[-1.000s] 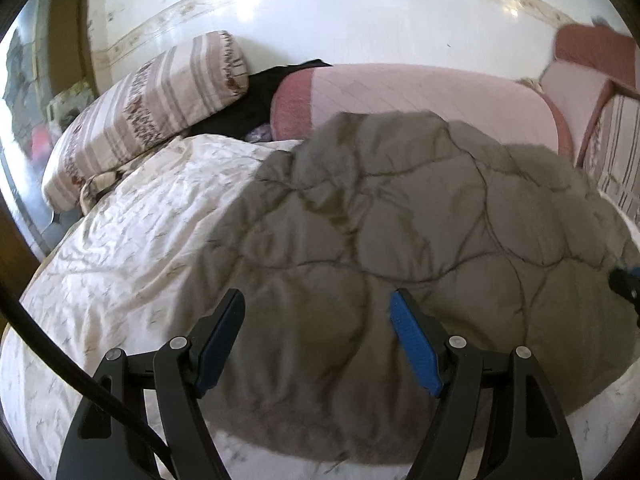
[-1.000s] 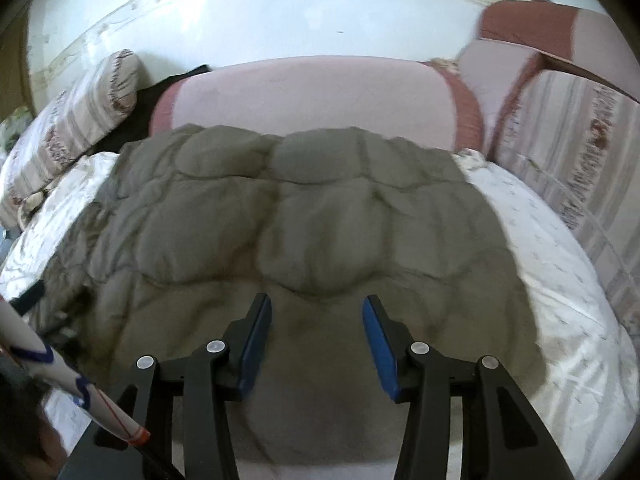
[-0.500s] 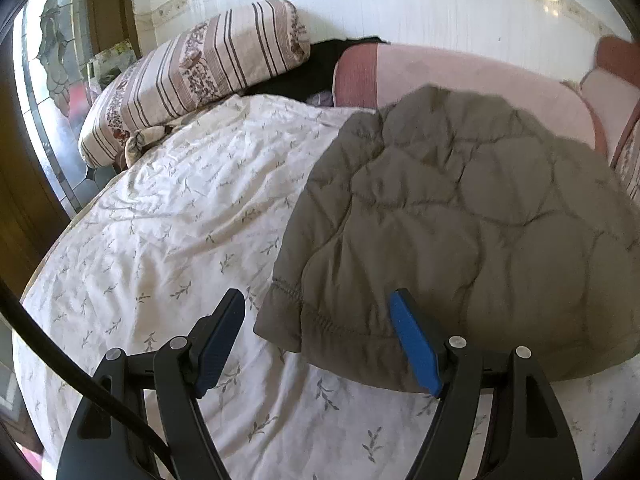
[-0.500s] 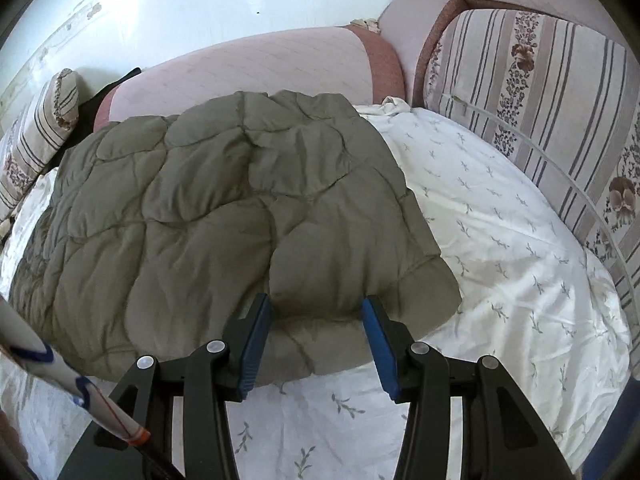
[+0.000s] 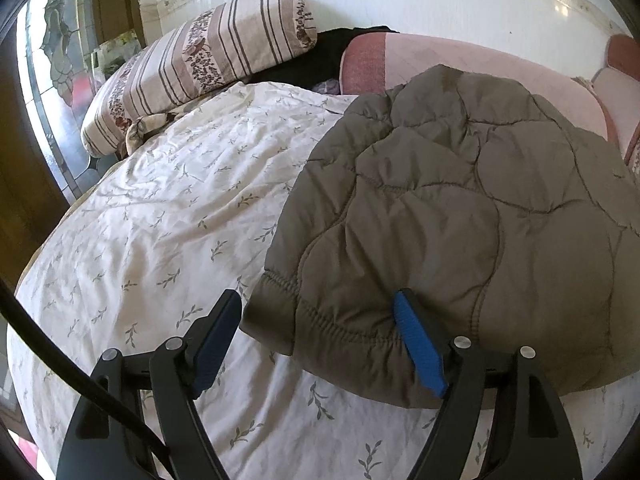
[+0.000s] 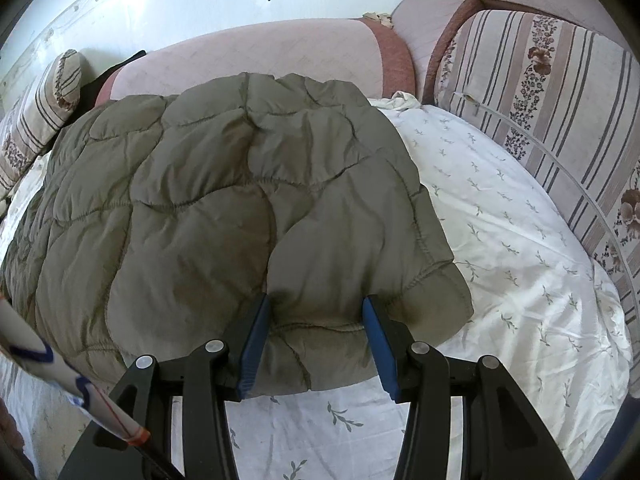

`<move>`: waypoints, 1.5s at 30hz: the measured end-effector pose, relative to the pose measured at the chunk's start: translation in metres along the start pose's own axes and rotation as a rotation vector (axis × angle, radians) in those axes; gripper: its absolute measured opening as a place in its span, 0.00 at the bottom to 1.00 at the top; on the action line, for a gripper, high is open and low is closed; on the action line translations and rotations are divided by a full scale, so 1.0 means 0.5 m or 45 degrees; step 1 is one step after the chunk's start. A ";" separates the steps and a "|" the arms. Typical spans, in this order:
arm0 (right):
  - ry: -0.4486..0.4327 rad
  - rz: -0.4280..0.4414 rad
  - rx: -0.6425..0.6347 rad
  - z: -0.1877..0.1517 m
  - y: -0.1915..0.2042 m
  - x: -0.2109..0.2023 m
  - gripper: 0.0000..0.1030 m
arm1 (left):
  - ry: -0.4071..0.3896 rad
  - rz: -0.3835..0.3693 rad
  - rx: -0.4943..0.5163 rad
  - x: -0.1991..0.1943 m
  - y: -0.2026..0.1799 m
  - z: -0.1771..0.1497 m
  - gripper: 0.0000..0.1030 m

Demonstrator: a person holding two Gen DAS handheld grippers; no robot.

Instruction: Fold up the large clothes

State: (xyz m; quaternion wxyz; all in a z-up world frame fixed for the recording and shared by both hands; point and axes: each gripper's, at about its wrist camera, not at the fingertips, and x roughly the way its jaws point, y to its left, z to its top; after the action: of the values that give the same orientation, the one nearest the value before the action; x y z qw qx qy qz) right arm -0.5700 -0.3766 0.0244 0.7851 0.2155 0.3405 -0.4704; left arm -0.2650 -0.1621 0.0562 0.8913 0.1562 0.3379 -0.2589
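Laying the jacket [image 5: 460, 208] down on the bed [image 5: 168, 216], I see its near hem now landed. The left gripper [image 5: 320, 344] has just been opening off the corner; the right gripper [image 6: 316, 344] stays clamped on the hem.

No readable text, labels, brands or numbers anywhere in either view.

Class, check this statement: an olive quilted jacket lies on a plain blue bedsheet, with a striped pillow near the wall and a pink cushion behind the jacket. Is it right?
One detail is wrong. The bedsheet is not plain blue; it is white with a small leaf print, as the left wrist view shows. The rest stands: the olive quilted jacket lies on it, the striped pillow is near the wall, and the pink cushion is behind the jacket.
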 end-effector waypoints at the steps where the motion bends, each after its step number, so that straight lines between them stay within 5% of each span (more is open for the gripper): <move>1: -0.005 -0.011 -0.007 -0.001 0.003 -0.001 0.50 | -0.003 0.004 -0.003 -0.004 0.002 -0.001 0.76; 8: -0.066 0.056 0.063 -0.011 0.031 -0.054 0.50 | -0.036 -0.053 -0.060 -0.067 0.007 -0.025 0.75; 14: -0.061 0.180 -0.002 -0.022 0.107 -0.063 0.50 | -0.050 -0.048 0.031 -0.064 -0.031 -0.035 0.75; 26: -0.027 0.089 -0.206 -0.030 0.163 -0.023 0.51 | -0.057 -0.046 0.069 -0.040 -0.060 -0.030 0.75; 45: -0.064 0.072 -0.240 -0.042 0.155 -0.046 0.51 | -0.091 -0.037 0.100 -0.051 -0.066 -0.035 0.75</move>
State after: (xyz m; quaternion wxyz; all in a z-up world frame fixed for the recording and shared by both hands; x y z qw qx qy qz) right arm -0.5158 -0.3132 0.0288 0.8232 0.1381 0.3572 -0.4191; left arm -0.3092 -0.1719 0.0576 0.8921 0.1768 0.2975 -0.2905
